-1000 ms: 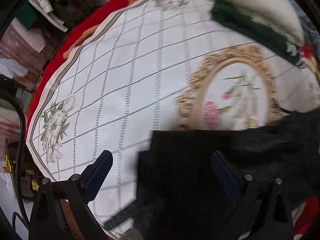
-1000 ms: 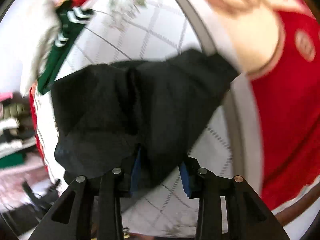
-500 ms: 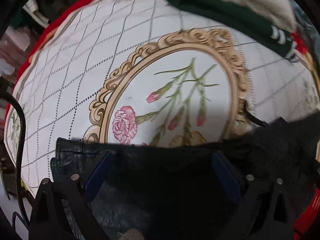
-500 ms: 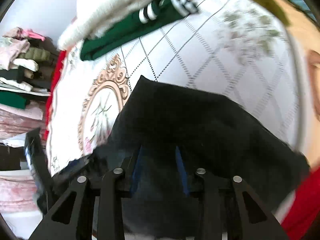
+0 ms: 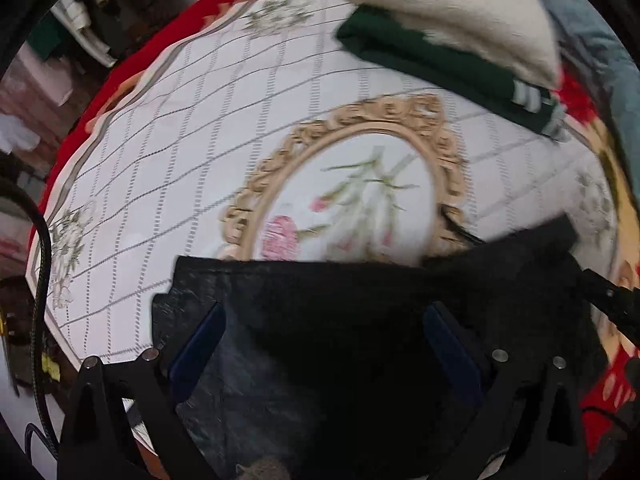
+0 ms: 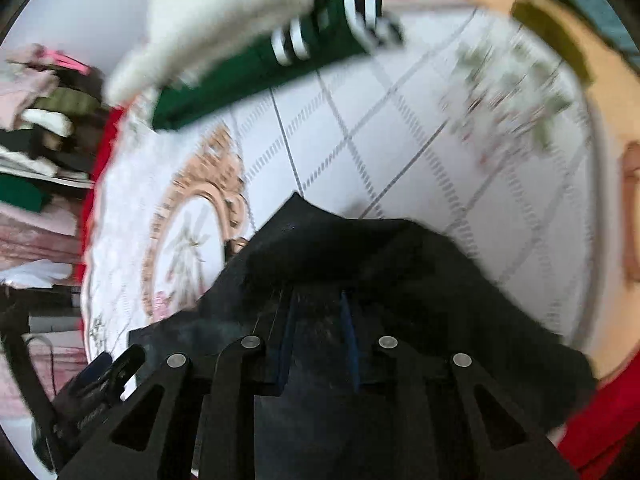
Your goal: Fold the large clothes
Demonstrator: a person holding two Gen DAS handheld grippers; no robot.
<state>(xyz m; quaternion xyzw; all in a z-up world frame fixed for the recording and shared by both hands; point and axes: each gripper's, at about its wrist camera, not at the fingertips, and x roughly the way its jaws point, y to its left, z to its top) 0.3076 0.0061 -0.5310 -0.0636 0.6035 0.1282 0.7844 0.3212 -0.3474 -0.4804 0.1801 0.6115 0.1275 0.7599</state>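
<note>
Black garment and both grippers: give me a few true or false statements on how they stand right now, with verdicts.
1. The right gripper is shut on the black garment. True.
2. The left gripper is pinched tight on a sleeve. False: its fingers stand wide apart, with the black cloth lying between them.
3. A white garment lies on top of a green one. True.
4. The black garment lies on bare wood. False: it lies on a white checked cloth with a flower medallion.
</note>
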